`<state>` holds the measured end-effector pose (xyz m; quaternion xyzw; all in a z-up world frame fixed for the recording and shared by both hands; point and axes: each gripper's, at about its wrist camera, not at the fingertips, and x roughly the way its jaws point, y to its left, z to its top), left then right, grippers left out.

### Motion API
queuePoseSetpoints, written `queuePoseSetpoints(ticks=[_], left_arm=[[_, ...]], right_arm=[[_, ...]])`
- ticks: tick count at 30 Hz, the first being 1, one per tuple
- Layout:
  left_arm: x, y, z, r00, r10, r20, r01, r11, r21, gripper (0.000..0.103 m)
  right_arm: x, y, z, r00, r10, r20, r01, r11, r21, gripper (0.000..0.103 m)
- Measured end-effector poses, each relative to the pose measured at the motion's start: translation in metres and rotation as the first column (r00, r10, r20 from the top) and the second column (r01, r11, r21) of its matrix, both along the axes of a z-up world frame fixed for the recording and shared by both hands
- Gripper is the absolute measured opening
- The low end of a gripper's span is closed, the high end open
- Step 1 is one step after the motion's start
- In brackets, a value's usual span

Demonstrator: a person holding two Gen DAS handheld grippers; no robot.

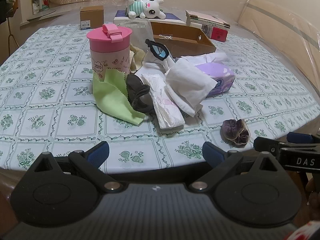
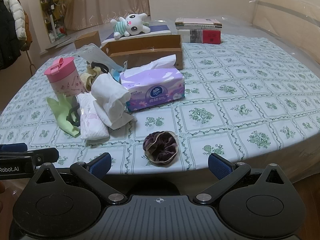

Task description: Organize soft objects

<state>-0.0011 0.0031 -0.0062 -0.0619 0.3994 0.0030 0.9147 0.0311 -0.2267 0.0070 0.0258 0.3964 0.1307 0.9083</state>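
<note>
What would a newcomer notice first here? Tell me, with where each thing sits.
Probably the pink lidded cup standing upright at the left of a heap of cloths and tissues in mid-table, with the purple tissue pack on the heap's right. Behind them a white plush toy lies on a box, and a dark velvet scrunchie sits alone near the front edge.

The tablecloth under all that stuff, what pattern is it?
The tablecloth is pale with green floral motifs inside vine-bordered squares, clearest in the right wrist view.

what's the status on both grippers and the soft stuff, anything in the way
Left gripper open, empty. Right gripper open, empty, purple scrunchie just ahead of it. Soft pile untouched beside pink cup. Path clear.
</note>
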Motion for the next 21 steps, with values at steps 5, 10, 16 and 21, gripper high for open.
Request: queuePoseSetpoints(ticks=[5, 10, 16, 21], left_arm=[[0.0001, 0.0002, 0.0001, 1.0, -0.001, 0.0, 0.001, 1.0, 0.0, 0.099], [-0.0005, 0.0003, 0.0007, 1.0, 0.0, -0.001, 0.0, 1.0, -0.003, 0.099], [-0.0005, 0.0001, 0.0008, 1.0, 0.0, 0.0, 0.0, 1.0, -0.003, 0.099], [-0.0002, -0.0002, 0.0015, 1.0, 0.0, 0.0, 0.0, 1.0, -0.005, 0.099]], right_arm=[[0.0004, 0.0004, 0.0006, 1.0, -0.001, -0.001, 0.001, 1.0, -0.001, 0.103], [0.0001, 0.0002, -0.0001, 1.0, -0.001, -0.001, 0.001, 1.0, -0.001, 0.102], [0.0002, 0.0001, 0.0001, 1.0, -0.001, -0.002, 0.001, 1.0, -0.001, 0.102], [0.0, 0.0, -0.0003, 1.0, -0.001, -0.001, 0.001, 1.0, -0.001, 0.102]])
